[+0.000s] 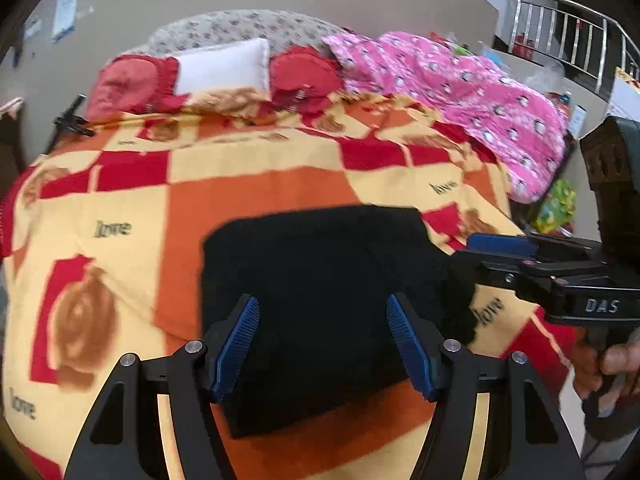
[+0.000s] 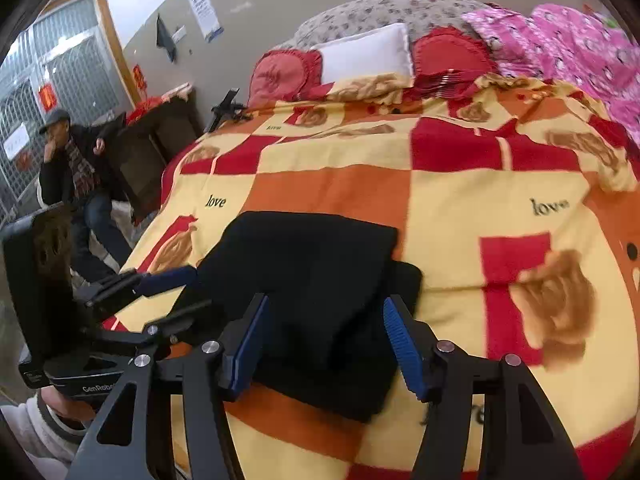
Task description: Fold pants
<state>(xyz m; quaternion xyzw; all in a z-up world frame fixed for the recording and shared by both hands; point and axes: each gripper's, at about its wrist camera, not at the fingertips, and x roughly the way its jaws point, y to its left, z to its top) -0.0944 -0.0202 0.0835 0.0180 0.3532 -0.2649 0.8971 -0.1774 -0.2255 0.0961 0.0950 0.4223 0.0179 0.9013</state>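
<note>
Left wrist view: the left gripper [image 1: 322, 344], black frame w/ ribbed blue pads, hangs spread wide and empty over the black, soft, matte folded pants [image 1: 320, 300]. The pants lie as a roughly rectangular bundle near the front edge of the bed, on the fleecy checked blanket in yellow, orange and red [image 1: 260, 184]. The right gripper [image 1: 500, 245] comes in from the right w/ its tips at the bundle's right edge; whether they touch the cloth I can't tell from here. Far end of the bed: a white rectangular pillow [image 1: 228, 66], red frilled cushions [image 1: 132, 84] either side of it, and a crumpled pink printed quilt [image 1: 460, 92] along the right edge.

Right wrist view: the right gripper's jaws stand apart w/ nothing pinched, the pants just below and between them. Here the bundle shows layers: an upper fold sits askew on a lower one that pokes out to the right, so the edges don't line up. The left gripper's blue tip sits at the bundle's left edge.

Risks, as I judge them: the fold looks about done, but the thick, limp cloth could slump or spring open on the soft, uneven blanket. A ribbed pad catching the top layer while pulling away would drag it further askew.
</note>
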